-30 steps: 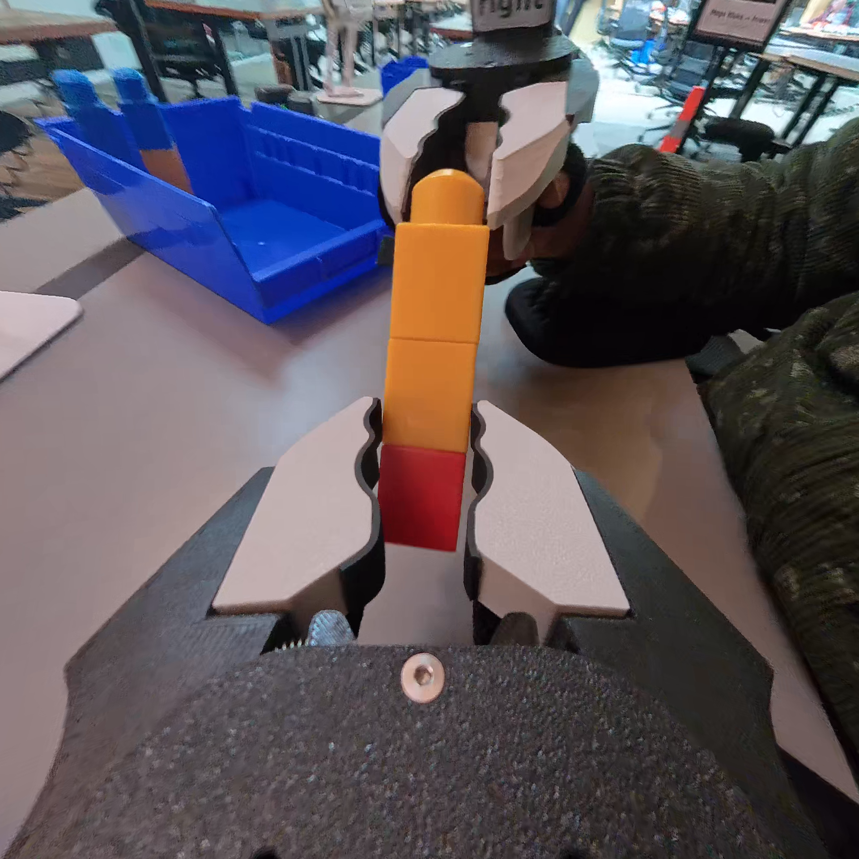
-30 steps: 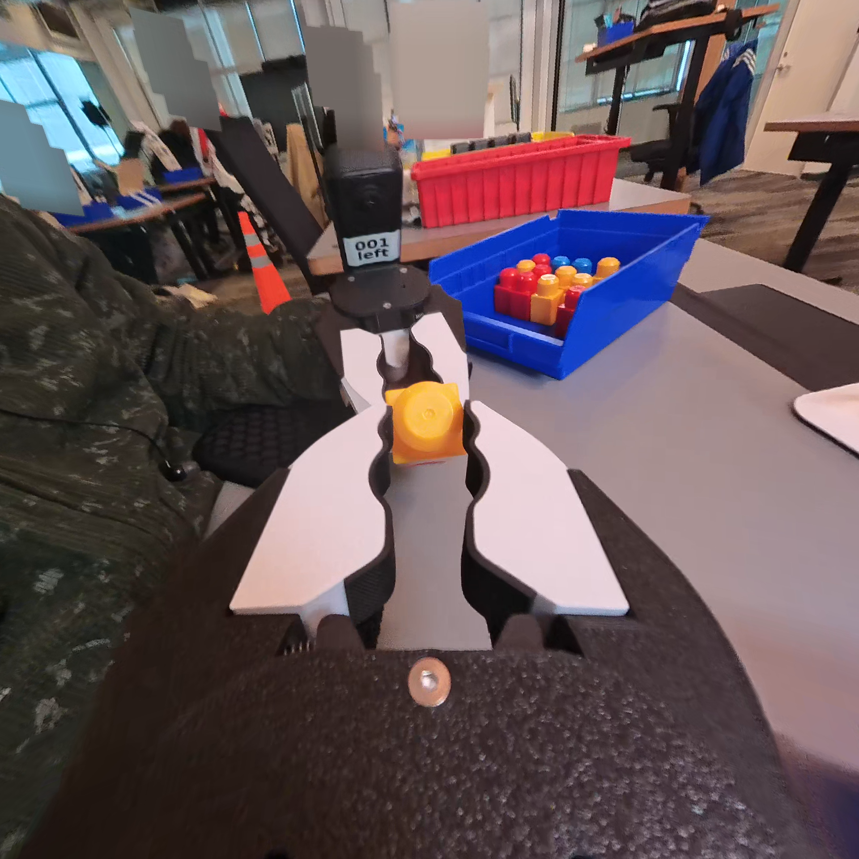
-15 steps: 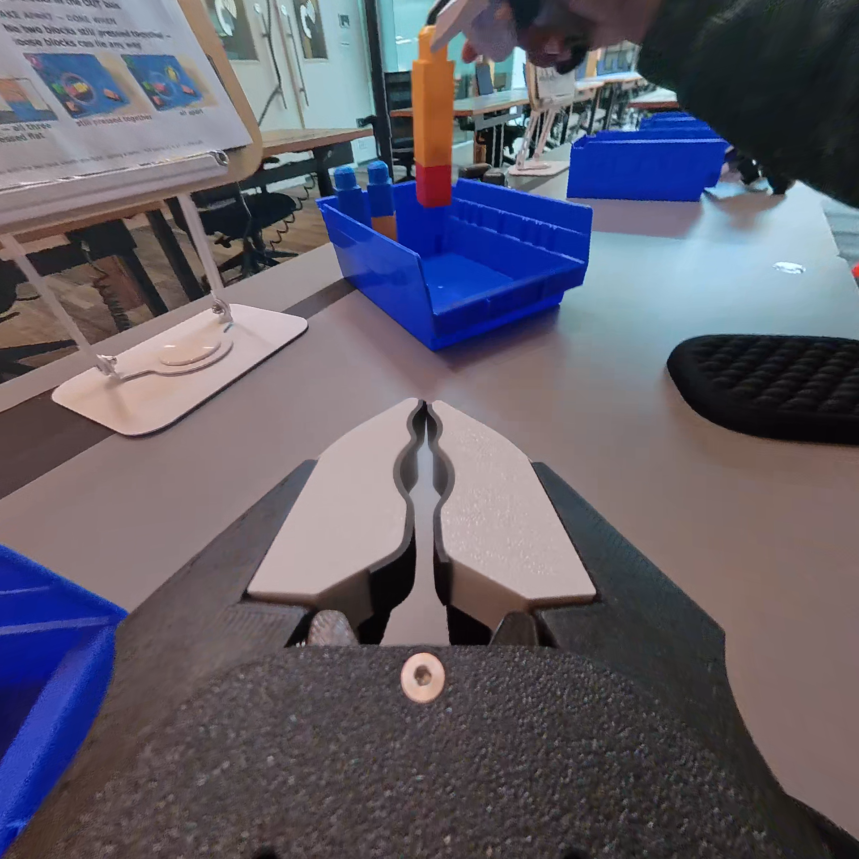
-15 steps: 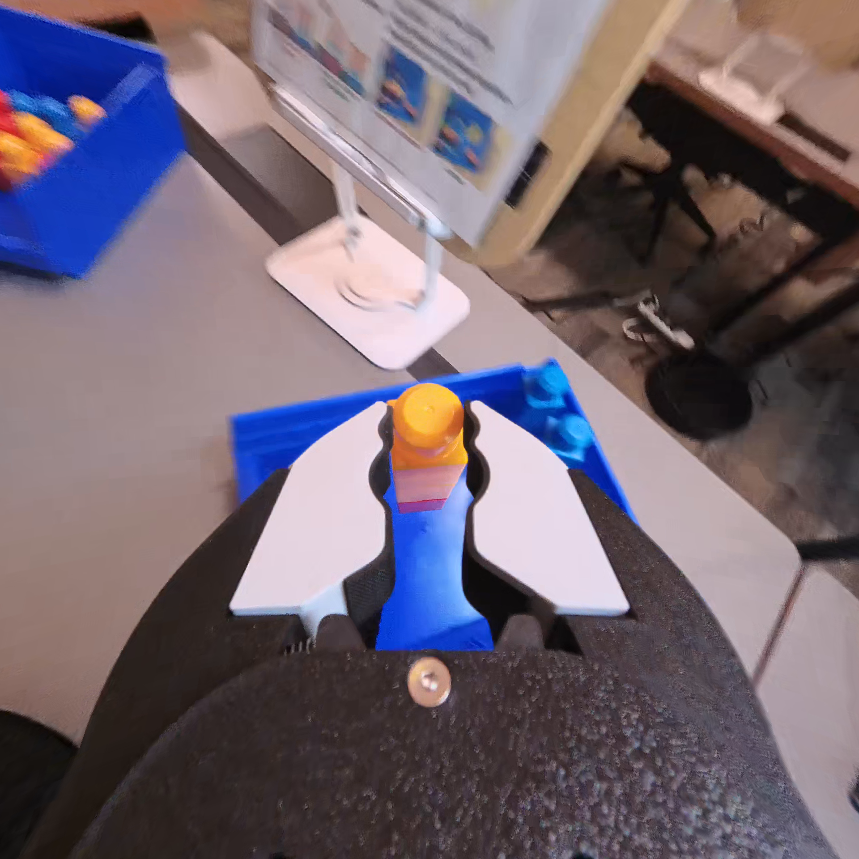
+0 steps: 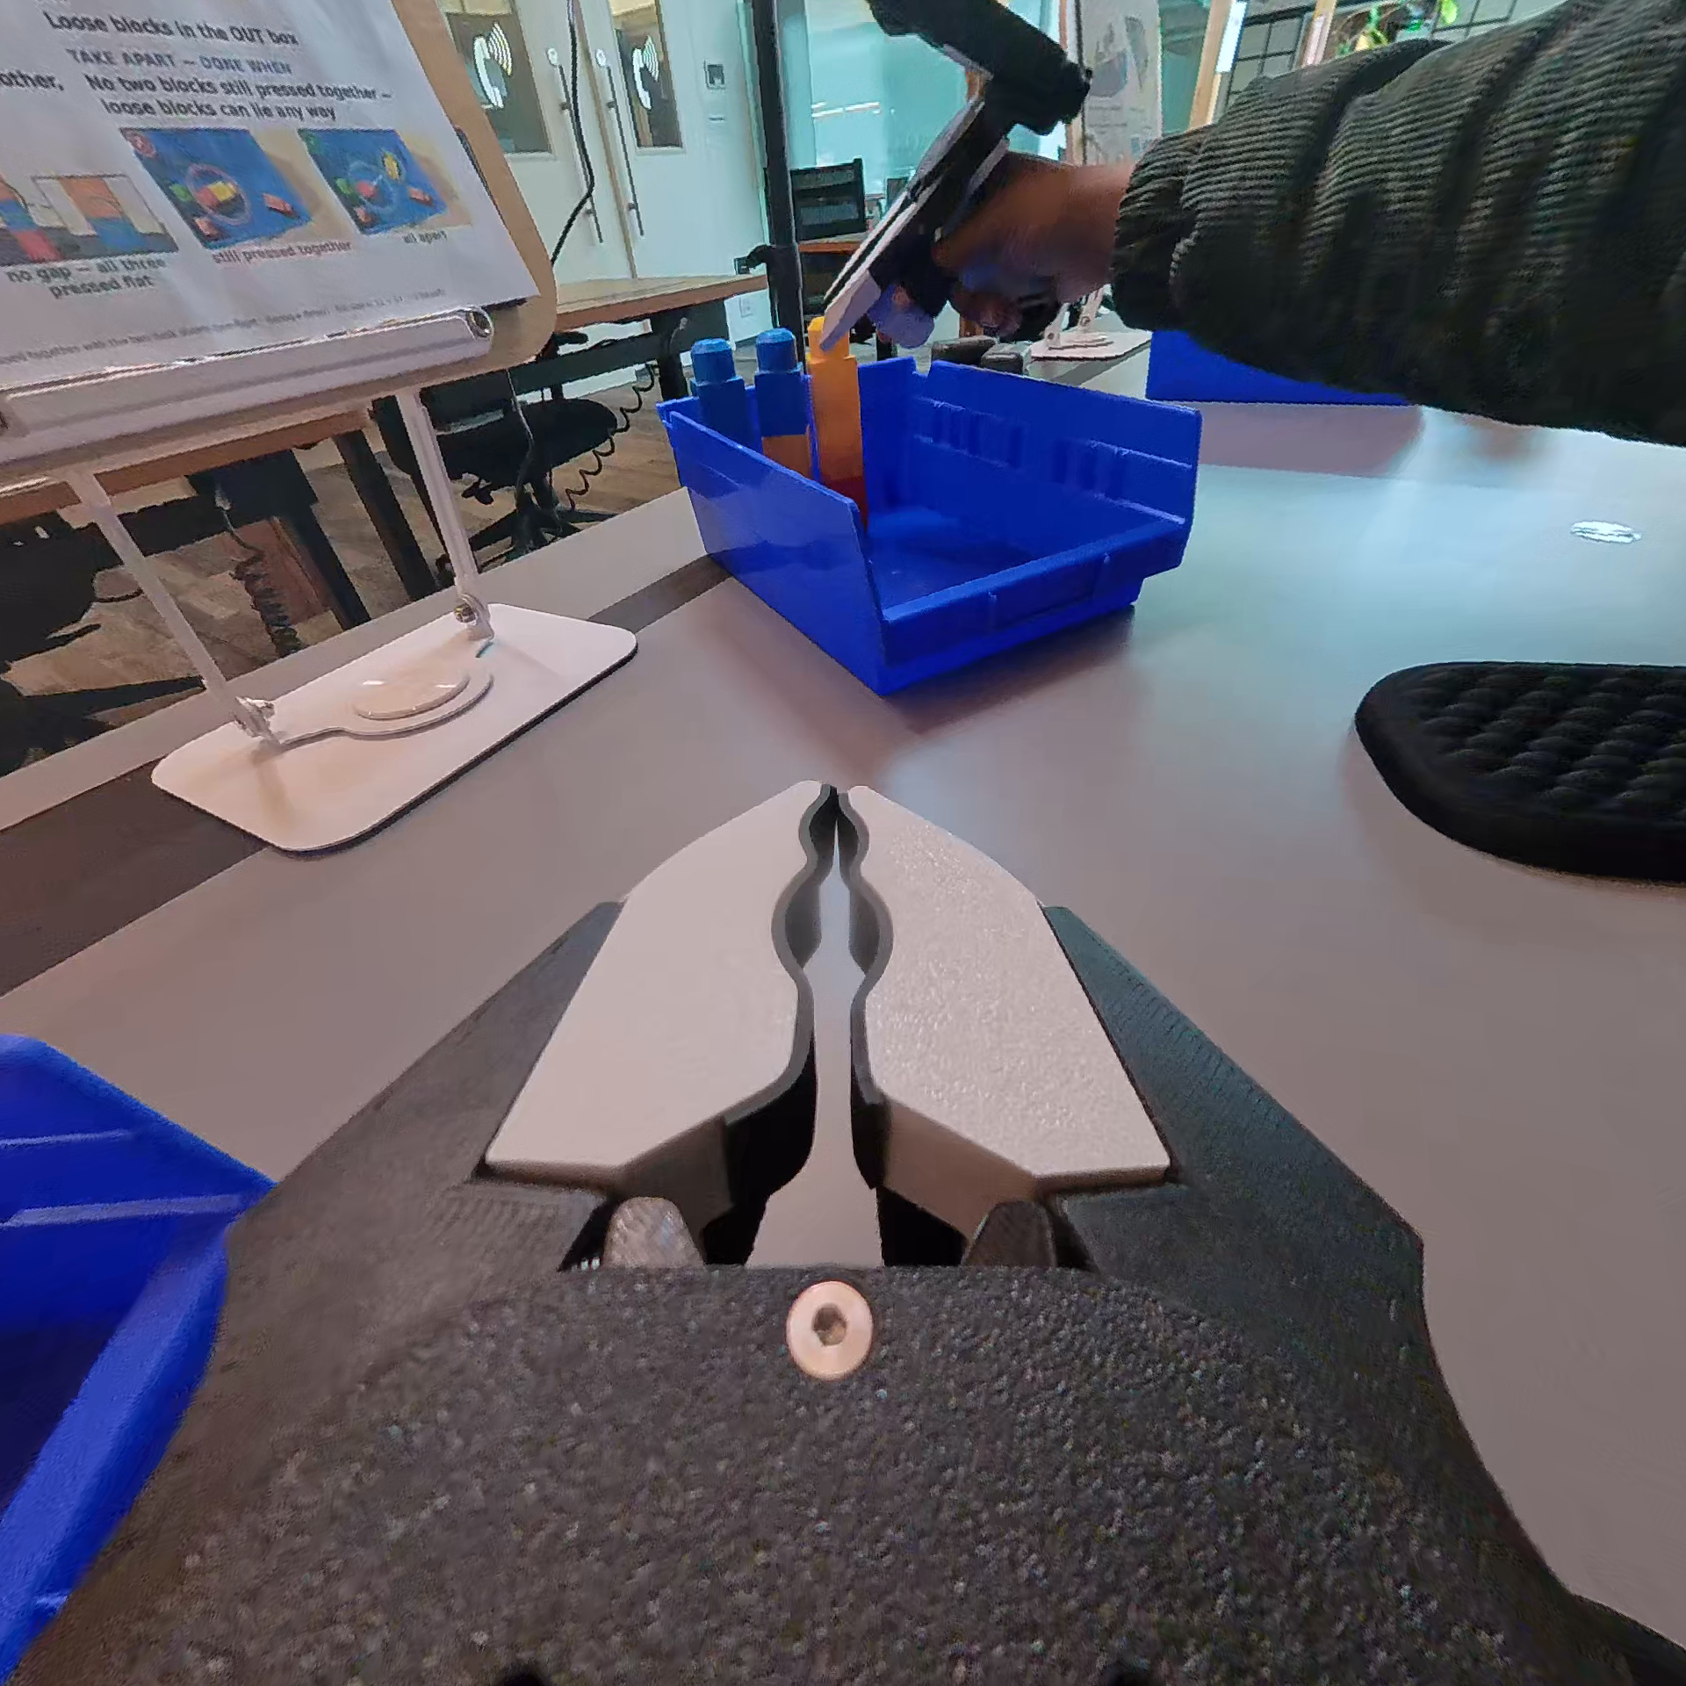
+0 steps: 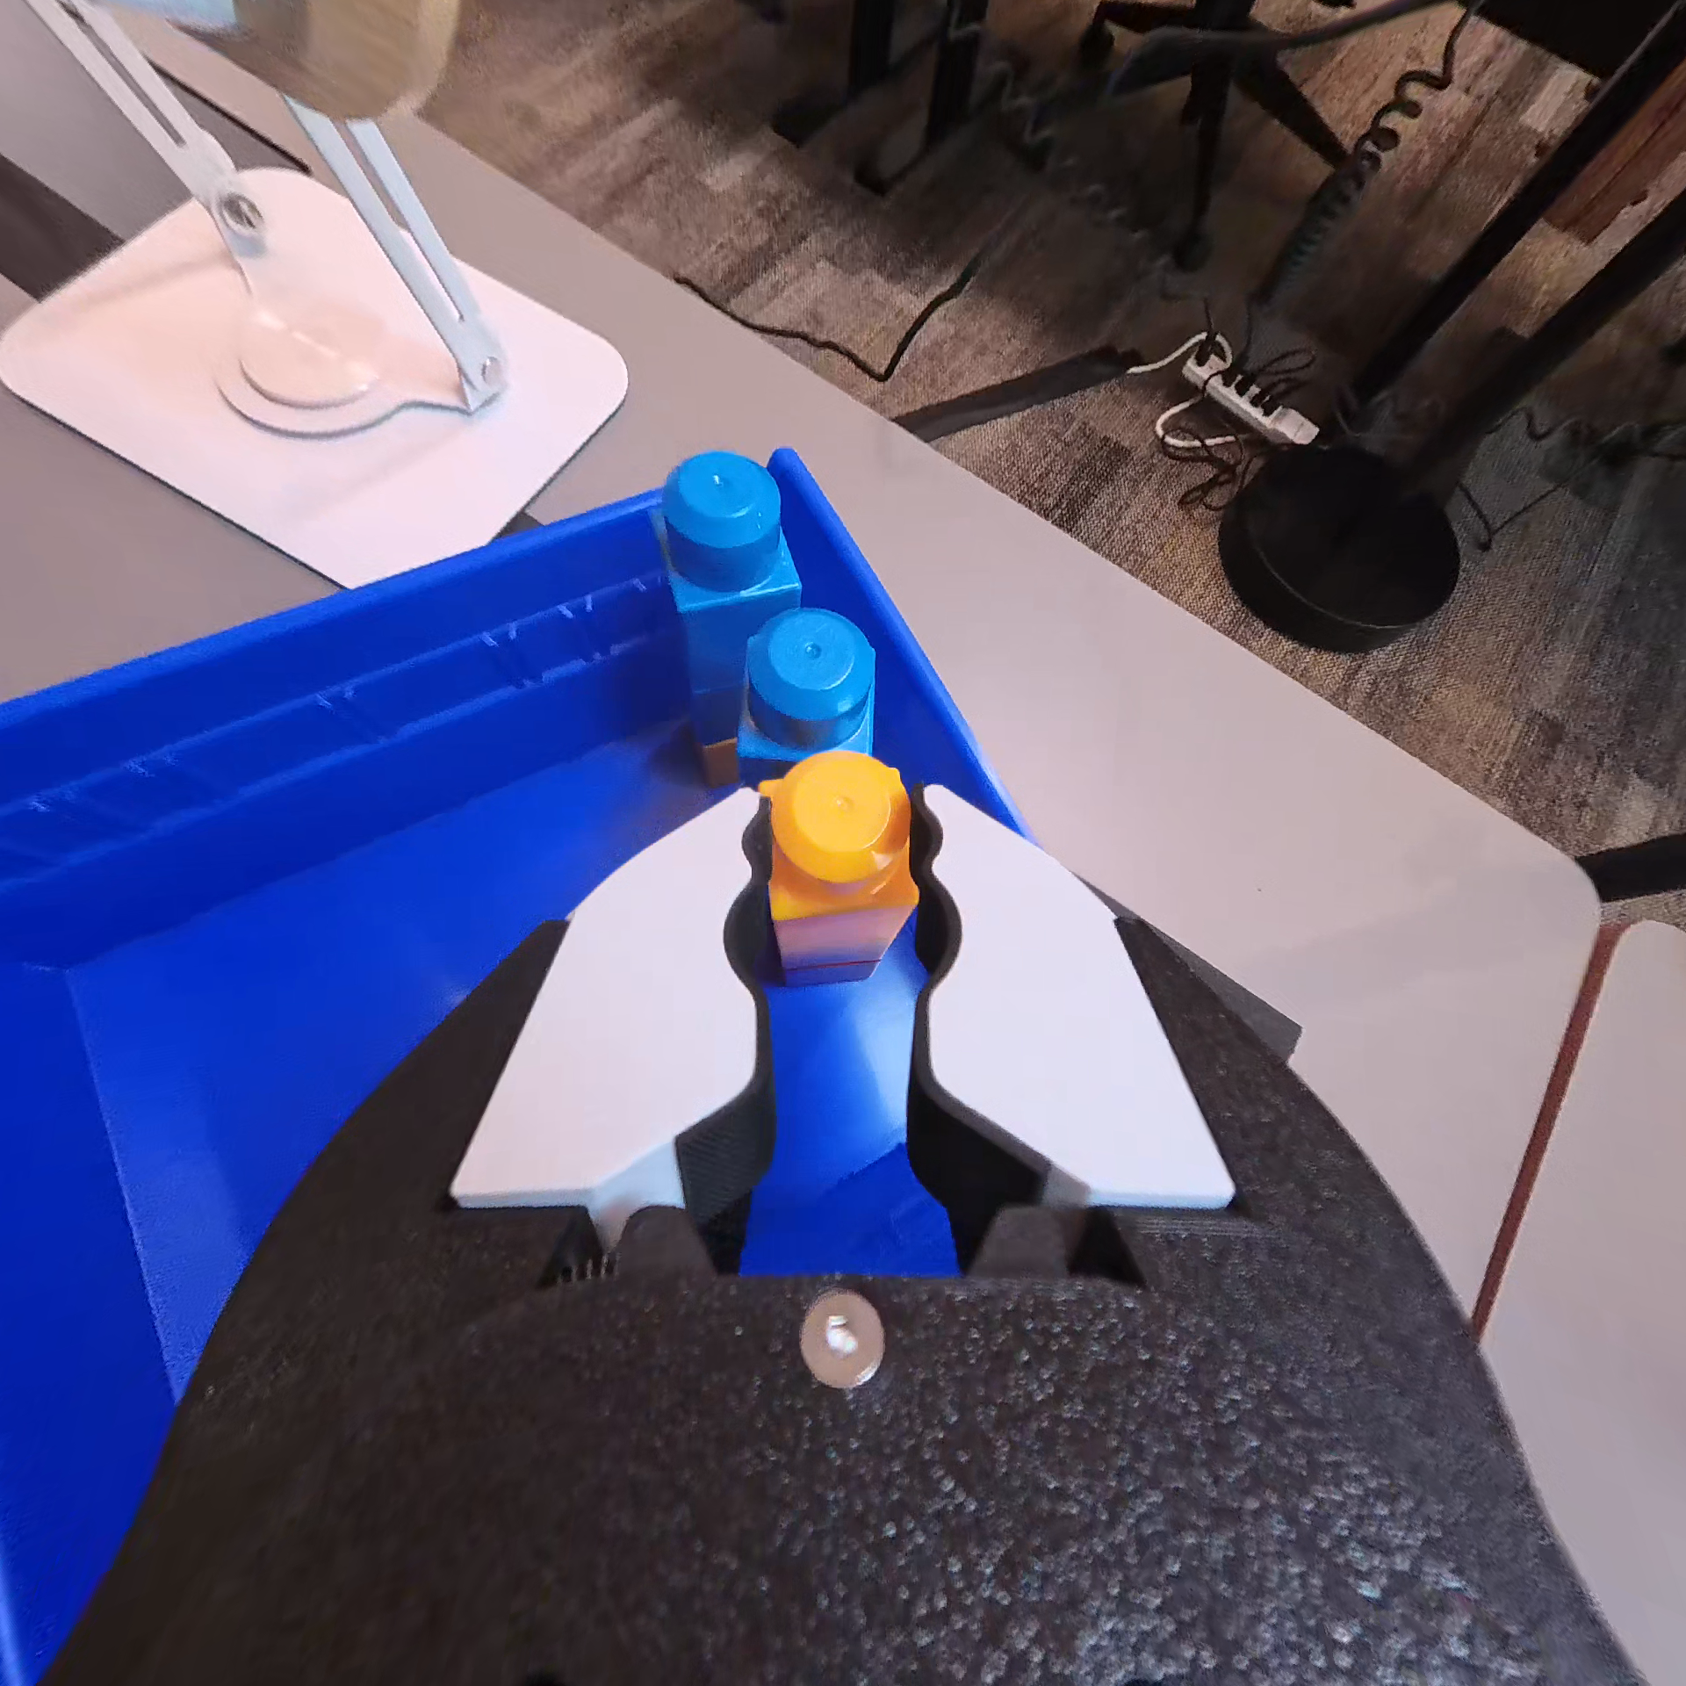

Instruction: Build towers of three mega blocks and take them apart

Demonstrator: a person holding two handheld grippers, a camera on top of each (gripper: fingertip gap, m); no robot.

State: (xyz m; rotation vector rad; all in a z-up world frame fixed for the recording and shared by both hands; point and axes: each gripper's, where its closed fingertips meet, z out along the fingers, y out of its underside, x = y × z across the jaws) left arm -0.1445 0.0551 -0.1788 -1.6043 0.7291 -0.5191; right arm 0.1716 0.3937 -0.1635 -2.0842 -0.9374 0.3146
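A tower of two orange blocks on a red one stands in the far left corner of a blue bin, next to two blue-topped towers. My right gripper is shut on the tower's top orange block and points down from above; the tower's base looks to rest on the bin floor. The two blue-topped towers stand just beyond it. The right gripper also shows in the left wrist view. My left gripper is shut and empty, low over the grey table.
A white sign stand sits left of the bin, and it also shows in the right wrist view. A black pad lies at the right. Another blue bin is at my near left. The table edge runs just beyond the bin. Across from one pair of fingers to the other is roughly 45 centimetres.
My left gripper let go of the tower, shut and drew back. My right gripper carried the tower over the bin and lowered it beside the blue-topped towers.
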